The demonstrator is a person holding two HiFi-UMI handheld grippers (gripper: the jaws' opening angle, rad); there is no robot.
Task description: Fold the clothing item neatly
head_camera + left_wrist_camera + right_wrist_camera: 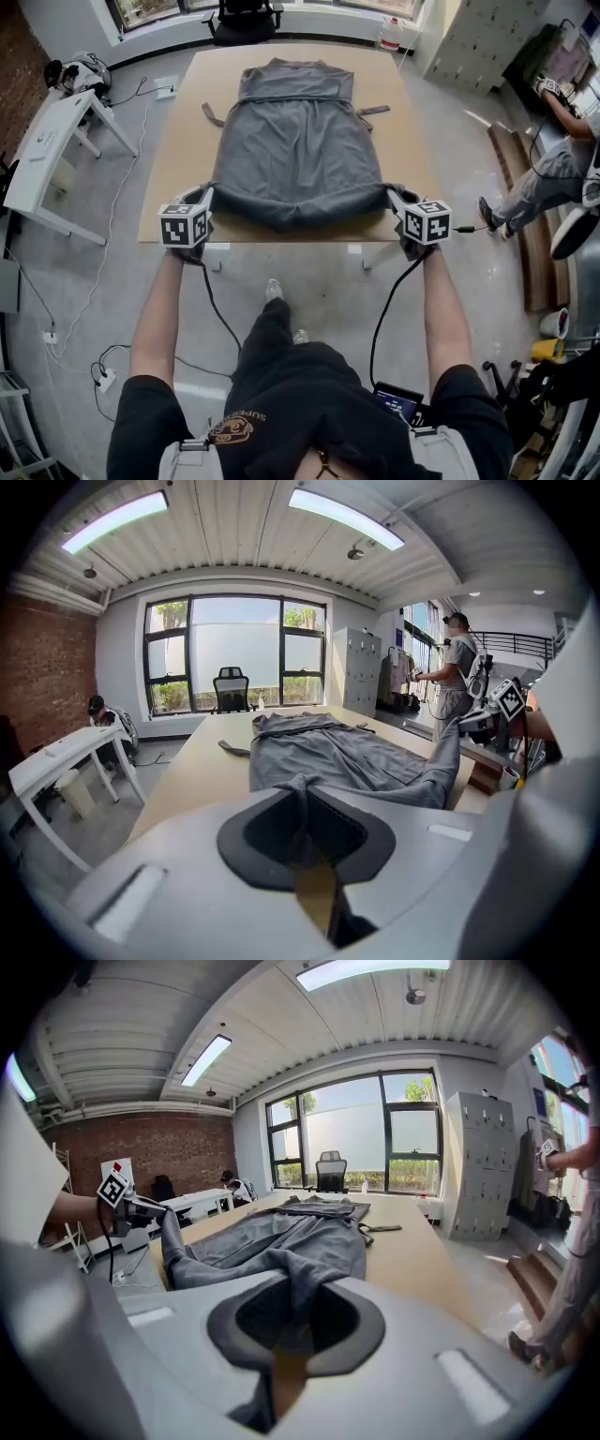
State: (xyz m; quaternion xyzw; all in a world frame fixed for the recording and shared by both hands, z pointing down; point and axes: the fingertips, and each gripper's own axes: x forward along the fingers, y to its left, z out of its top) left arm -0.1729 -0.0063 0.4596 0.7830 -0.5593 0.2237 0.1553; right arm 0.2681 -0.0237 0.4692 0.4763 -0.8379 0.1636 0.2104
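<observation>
A grey dress (295,141) lies flat on the wooden table (178,141), its top toward the window and its belt ends sticking out at both sides. My left gripper (208,194) is shut on the near left hem corner, and the cloth (302,794) runs into its jaws. My right gripper (392,195) is shut on the near right hem corner, with grey fabric (302,1288) pinched between its jaws. Both corners are lifted off the table at the near edge, and the hem (298,214) sags between them.
A black office chair (246,19) stands beyond the far table edge. A white side table (47,150) is at the left, with cables on the floor. A person (553,169) sits at the right beside wooden boards (530,225); another person (459,667) stands near lockers.
</observation>
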